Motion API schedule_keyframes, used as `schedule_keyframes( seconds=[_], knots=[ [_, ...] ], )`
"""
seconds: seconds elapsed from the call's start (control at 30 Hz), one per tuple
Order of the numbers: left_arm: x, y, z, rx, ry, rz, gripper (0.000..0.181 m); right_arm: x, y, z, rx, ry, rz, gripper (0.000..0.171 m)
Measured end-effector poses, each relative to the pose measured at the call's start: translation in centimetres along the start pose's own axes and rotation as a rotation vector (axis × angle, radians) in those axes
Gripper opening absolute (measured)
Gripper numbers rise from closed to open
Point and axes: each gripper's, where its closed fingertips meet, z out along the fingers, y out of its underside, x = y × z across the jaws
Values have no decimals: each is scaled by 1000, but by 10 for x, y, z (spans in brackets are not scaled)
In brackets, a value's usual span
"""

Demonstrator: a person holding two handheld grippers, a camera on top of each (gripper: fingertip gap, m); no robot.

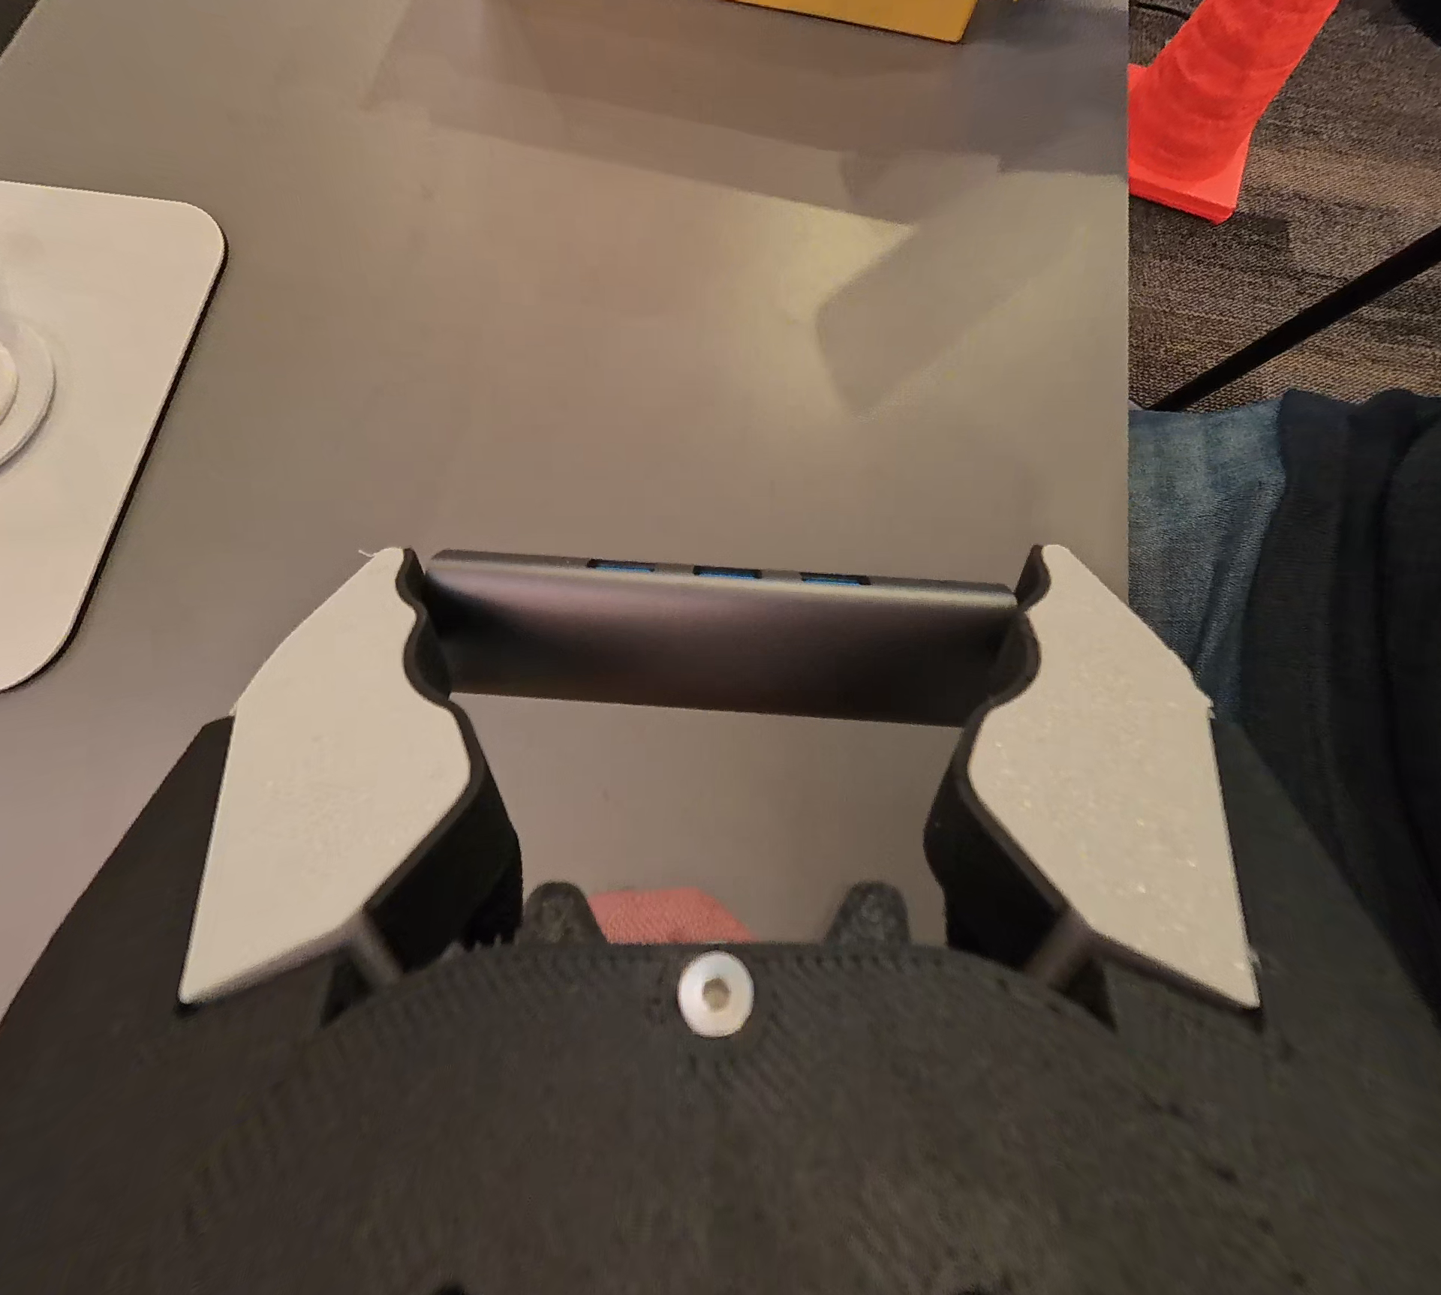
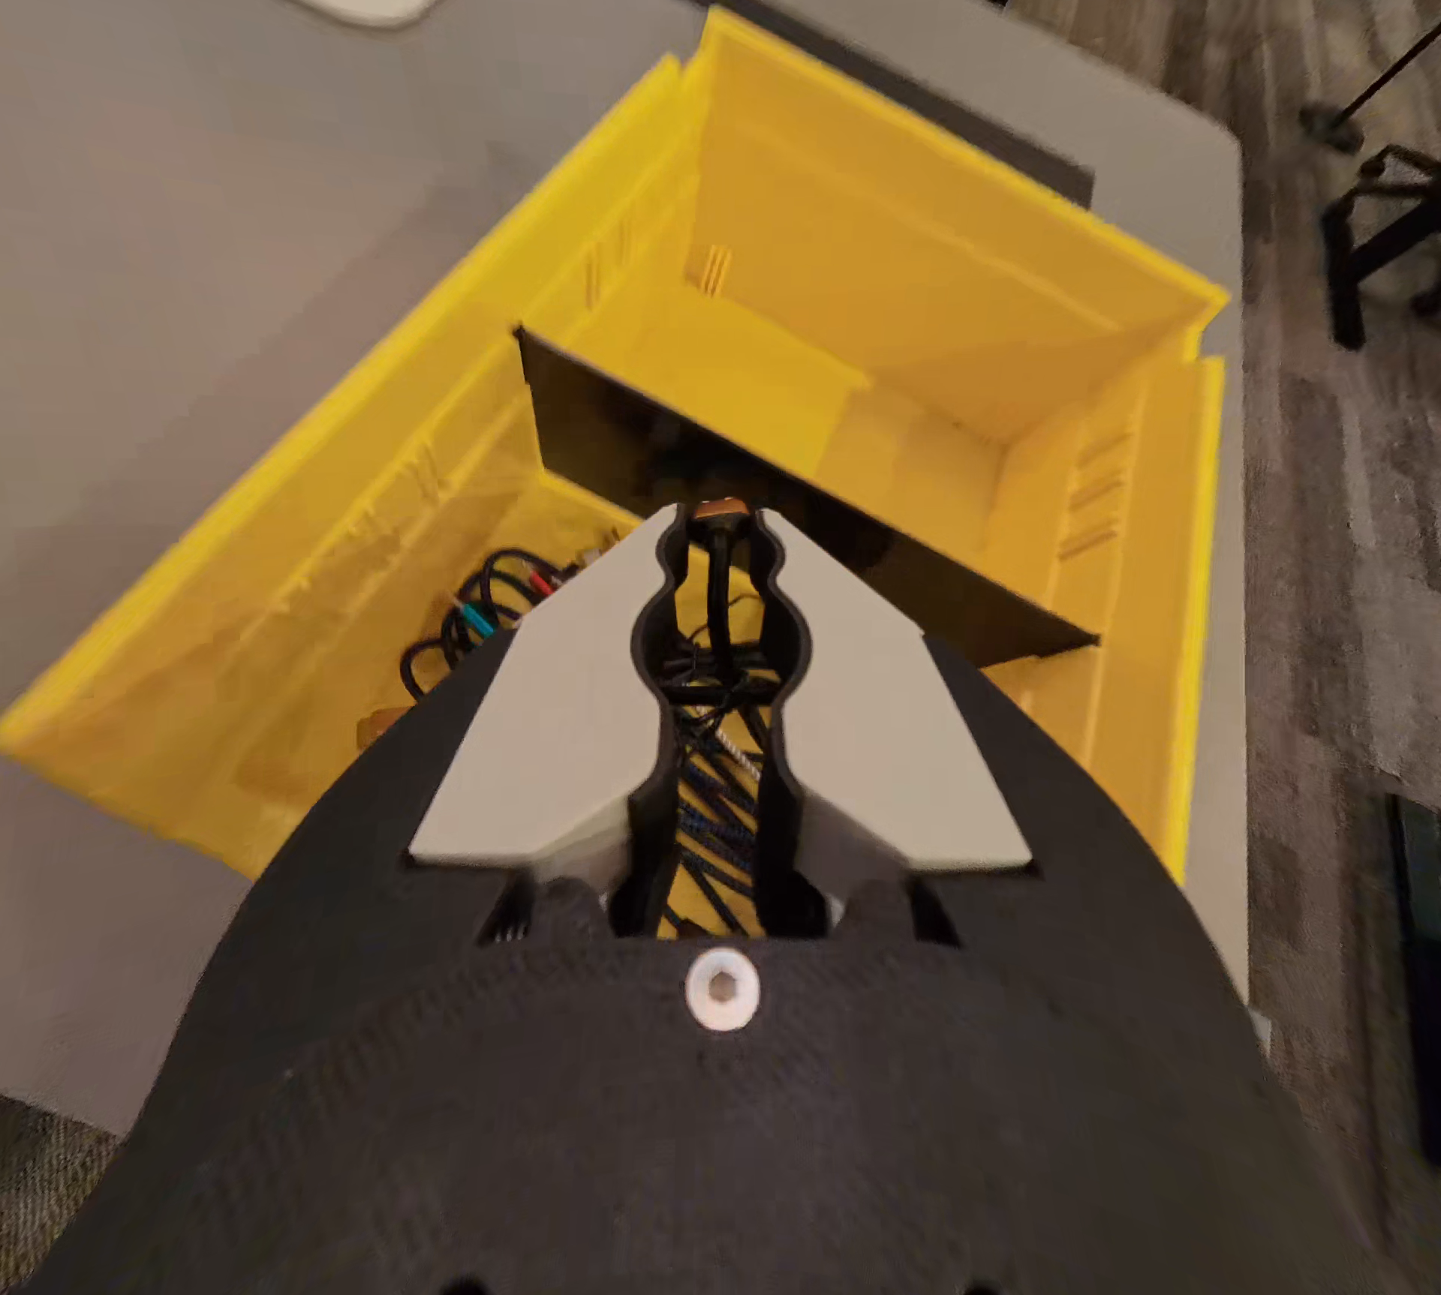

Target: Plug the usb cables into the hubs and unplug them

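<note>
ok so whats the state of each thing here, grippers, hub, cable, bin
left gripper: shut on the hub, held by its two ends above the table
hub: level, blue ports facing away, nothing plugged in
right gripper: shut on the cable over the bin
cable: plug pinched at the fingertips, cord hanging down
yellow bin: open, black divider upright, more cables in the near part, far part empty

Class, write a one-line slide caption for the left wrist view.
Left gripper clamps a dark USB hub by its ends above a grey table.
</note>
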Motion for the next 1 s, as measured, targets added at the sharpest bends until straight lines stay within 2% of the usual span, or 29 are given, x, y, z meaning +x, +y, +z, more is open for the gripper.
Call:
schedule_keyframes(
  seconds=[0.17,0.37,0.5,0.6,0.67,0.8,0.9,1.0],
  knots=[
    [0,2,0,-10,2,0,135,-5,36,13,-174,-3,-73,12],
    [-1,1,0,-6,0,2,135,-8,54,13,-287,-71,-81,31],
    [-2,-1,-1,2,-4,2,135,1,44,-2,-276,-42,-111,34],
    [-1,-2,-2,6,-2,2,135,-2,12,-22,-181,-10,-175,33],
    [0,-5,-2,10,6,4,135,-32,-24,-32,-51,-71,-238,33],
    [4,-15,-1,25,22,15,135,-142,-85,-40,144,-327,-377,38],
    [10,-25,0,53,52,18,135,-227,-107,-37,217,-506,-508,46],
    [20,-32,2,72,111,14,135,-284,-124,-30,324,-519,-740,50]
  ],
)
